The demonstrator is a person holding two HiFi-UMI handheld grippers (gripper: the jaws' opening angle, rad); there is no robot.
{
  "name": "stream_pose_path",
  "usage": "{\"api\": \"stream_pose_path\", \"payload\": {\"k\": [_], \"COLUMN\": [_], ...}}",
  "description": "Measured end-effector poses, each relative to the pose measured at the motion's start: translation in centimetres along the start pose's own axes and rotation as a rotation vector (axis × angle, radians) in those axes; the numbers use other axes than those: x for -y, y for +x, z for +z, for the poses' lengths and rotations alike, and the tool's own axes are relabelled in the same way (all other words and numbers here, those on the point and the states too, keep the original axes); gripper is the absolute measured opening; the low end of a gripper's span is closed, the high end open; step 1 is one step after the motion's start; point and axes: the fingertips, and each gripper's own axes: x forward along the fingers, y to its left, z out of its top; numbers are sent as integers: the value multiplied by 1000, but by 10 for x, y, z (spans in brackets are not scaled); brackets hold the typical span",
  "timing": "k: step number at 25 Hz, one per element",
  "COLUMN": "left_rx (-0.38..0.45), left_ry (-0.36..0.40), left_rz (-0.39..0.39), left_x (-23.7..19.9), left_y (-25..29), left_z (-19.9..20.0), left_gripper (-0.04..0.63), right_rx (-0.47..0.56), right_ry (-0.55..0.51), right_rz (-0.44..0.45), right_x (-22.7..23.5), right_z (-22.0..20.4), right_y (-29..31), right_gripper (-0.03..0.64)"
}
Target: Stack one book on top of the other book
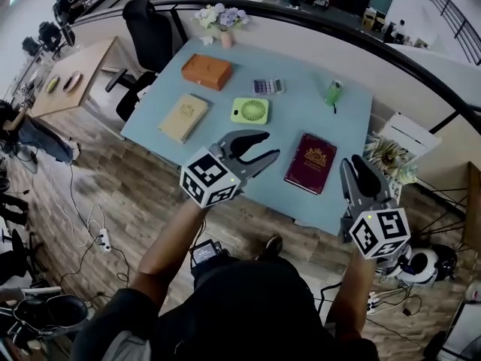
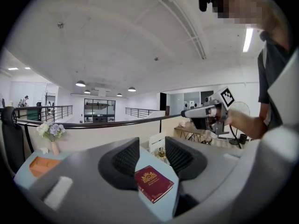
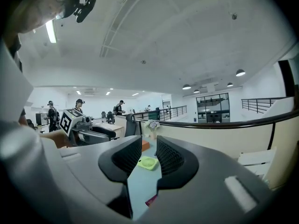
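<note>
A maroon book (image 1: pixel 311 162) with a gold crest lies flat at the table's near right. A tan book (image 1: pixel 183 116) lies apart from it at the near left. My left gripper (image 1: pixel 263 147) hovers open over the front edge, just left of the maroon book, which shows below its jaws (image 2: pixel 154 184) in the left gripper view. My right gripper (image 1: pixel 359 165) is held open off the table's near right corner, empty; only a corner of the maroon book (image 3: pixel 150 200) shows under it. Neither gripper touches a book.
On the blue table (image 1: pixel 301 119) stand an orange box (image 1: pixel 206 71), a green fan (image 1: pixel 249 111), a calculator (image 1: pixel 268 86), a green item (image 1: pixel 333 93) and a flower vase (image 1: pixel 222 17). A black chair (image 1: pixel 147 32) stands at the far left. A railing (image 1: pixel 421 74) runs behind.
</note>
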Motion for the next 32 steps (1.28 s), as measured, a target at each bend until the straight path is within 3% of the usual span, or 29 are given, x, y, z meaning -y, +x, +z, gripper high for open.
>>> {"api": "stream_pose_path", "payload": {"k": [15,25,32], "left_rx": [-89,-148,-239], "left_ry": [-29,-110,-182], "left_rz": [8,-22,-51], "left_x": [7,-15,-32], "left_y": [85,134,166], "left_z": [-23,-75,-140], "left_gripper": [218,218,218], "right_rx": [-51,-151,-240], "right_ry": [64,134,228], "right_rz": [34,-27,-68], "right_x": [81,116,139], "right_z": [-38,-94,-152], "right_y": [14,38,58], "right_gripper": [98,100,100]}}
